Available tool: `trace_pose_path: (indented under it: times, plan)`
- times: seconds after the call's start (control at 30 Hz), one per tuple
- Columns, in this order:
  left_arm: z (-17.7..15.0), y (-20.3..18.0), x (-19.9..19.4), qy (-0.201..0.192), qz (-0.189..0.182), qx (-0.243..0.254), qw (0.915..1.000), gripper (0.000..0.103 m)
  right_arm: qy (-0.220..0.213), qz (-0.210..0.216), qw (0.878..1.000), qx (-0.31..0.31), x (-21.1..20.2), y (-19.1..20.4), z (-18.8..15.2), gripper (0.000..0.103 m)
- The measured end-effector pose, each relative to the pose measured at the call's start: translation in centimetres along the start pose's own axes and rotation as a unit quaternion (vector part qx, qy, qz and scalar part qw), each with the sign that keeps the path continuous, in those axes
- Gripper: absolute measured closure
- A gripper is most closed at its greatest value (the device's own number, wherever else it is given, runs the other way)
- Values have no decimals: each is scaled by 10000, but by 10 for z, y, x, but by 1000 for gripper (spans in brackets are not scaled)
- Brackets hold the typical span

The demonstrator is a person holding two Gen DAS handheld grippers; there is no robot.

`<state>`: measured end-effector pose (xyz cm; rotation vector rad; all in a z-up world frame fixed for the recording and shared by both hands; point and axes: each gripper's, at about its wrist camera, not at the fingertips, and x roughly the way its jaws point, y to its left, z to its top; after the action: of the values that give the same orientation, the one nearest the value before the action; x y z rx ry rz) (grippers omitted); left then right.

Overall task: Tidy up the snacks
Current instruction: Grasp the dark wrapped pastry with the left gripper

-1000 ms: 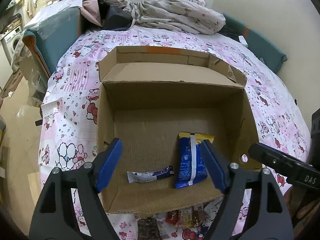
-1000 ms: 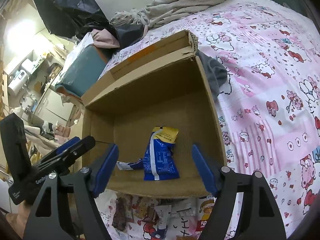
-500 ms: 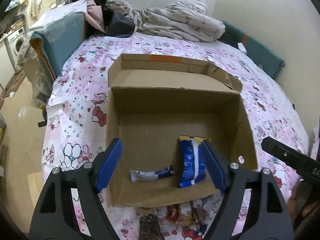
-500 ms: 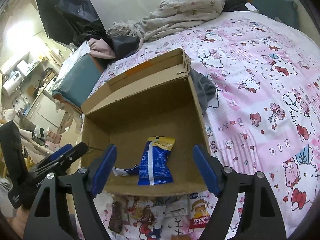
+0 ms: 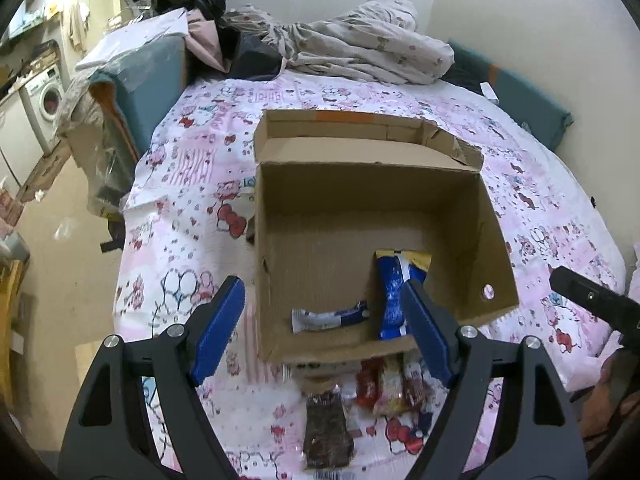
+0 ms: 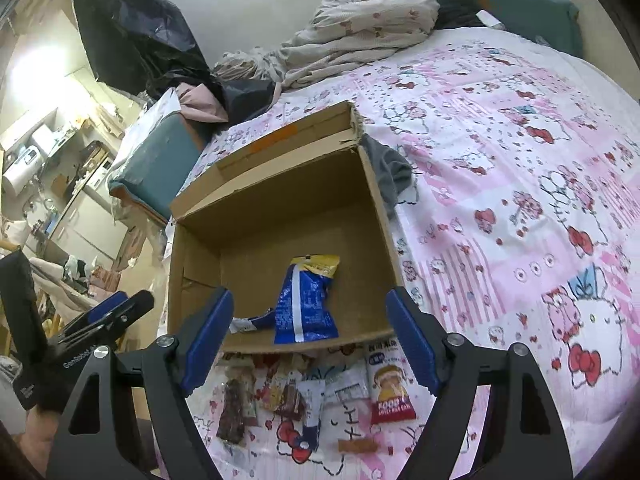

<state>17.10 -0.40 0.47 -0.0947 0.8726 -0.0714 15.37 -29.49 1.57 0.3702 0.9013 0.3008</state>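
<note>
An open cardboard box lies on the pink cartoon bedsheet. Inside it are a blue snack bag with a yellow top and a small blue-and-white bar. Several loose snacks lie on the sheet in front of the box: a dark brown packet, red and yellow ones, and a red packet with a cartoon child. My left gripper hangs open above the box's near edge, holding nothing. My right gripper is there too; its jaws are opening with nothing between them.
Crumpled bedding and black bags pile up at the far end of the bed. A teal cushion stands at the left edge, with the floor below. The other gripper shows at each view's side.
Both grippers have drawn back and up from the box, so it looks smaller and the snacks on the sheet in front of it have come into view. Nothing was picked up.
</note>
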Motion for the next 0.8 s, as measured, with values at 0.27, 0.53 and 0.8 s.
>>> trace_pose_path:
  times: [0.27,0.53,0.8]
  plan:
    - [-29,23,-16,195,101,-299,9993,19,101,62,9999,42,-18,-1,-26,14]
    - [-67,40,11,1177,58,-752,9902,19,430,248,9960,739,-15,-19,-44,12]
    - [-116,18,73,2645,-286,-726,9612,19,647,273,9930,947,-6,-24,-49,12]
